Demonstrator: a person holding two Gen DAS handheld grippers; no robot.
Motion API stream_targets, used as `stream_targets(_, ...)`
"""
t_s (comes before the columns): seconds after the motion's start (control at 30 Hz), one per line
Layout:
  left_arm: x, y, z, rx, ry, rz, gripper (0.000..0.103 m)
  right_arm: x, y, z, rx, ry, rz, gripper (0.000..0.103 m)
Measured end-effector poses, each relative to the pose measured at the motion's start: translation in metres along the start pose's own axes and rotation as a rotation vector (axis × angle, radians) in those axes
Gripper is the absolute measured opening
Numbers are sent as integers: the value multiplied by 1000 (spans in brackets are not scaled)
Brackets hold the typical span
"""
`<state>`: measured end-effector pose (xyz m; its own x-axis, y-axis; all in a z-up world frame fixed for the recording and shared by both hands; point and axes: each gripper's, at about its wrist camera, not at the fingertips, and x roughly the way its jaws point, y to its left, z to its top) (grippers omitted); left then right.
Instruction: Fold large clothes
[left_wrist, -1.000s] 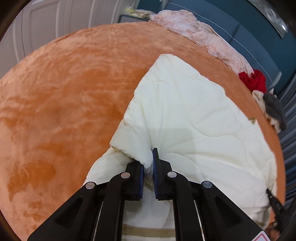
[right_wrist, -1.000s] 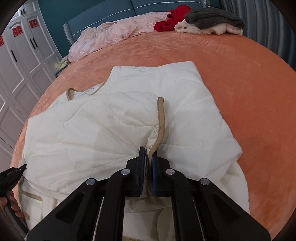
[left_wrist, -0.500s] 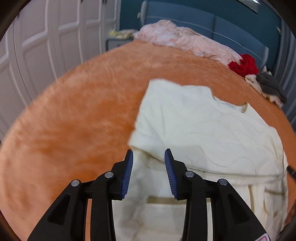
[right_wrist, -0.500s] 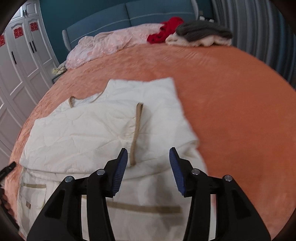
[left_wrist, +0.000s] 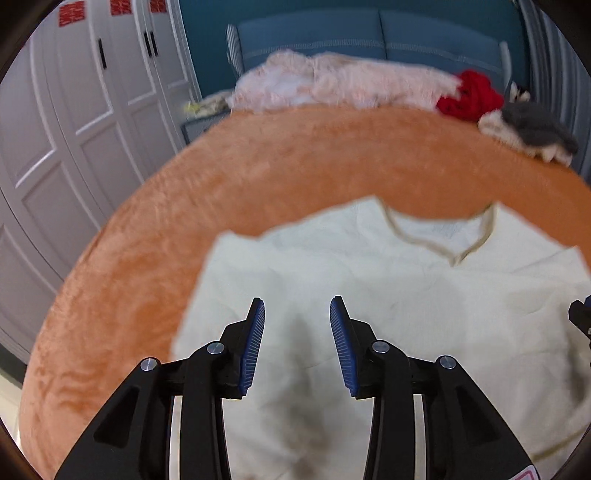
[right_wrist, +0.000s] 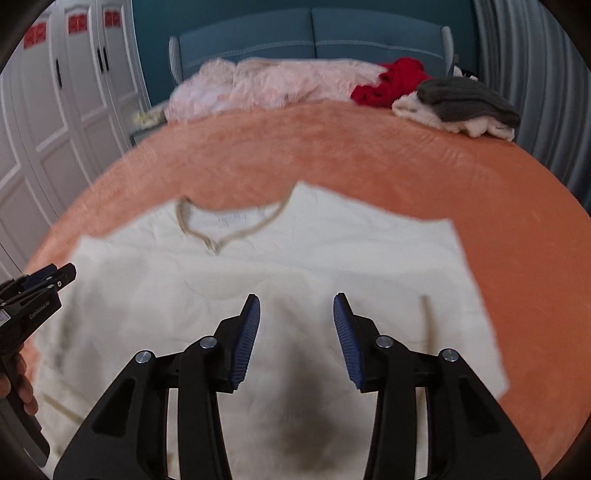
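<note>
Cream garment (left_wrist: 388, 302): quilted jacket spread on the orange bed (left_wrist: 258, 173), collar toward the headboard end.
Left tool (left_wrist: 297, 325): jaws just opened, nothing between them, above the jacket's left half.
Right tool (right_wrist: 296, 321): jaws part-open after a slight closing, empty, above its right half.
Axis: jacket runs away from both tools, equally near.

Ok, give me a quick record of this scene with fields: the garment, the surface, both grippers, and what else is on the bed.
garment: cream quilted jacket, lying flat, tan-trimmed neckline toward the headboard
surface: orange bedspread
left gripper: open, nothing between the fingers, above the jacket
right gripper: open, nothing between the fingers, above the jacket
far end of bed: pink garment, red garment, grey and white pile
</note>
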<state>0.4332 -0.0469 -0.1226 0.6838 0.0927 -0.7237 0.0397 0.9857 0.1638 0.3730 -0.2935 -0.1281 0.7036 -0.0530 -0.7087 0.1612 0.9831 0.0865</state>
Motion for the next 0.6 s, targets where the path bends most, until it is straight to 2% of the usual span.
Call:
stream_targets(0.07, 20, -6, -11, 3, 25, 10, 37, 18, 0, -11, -10, 24, -14, 40)
stream_targets(0.17, 33, -10, -25, 7, 5, 23, 40, 29, -2, -22, -7, 21, -4, 40)
stream_targets(0.33, 42, -12, -27, -10, -9, 36, 50, 31, -3, -29, 1, 4, 5, 41)
stream_targets(0.6, 49, -17, -31, -5, -23, 55, 53, 32, 0, -32, -9, -21, -10, 41)
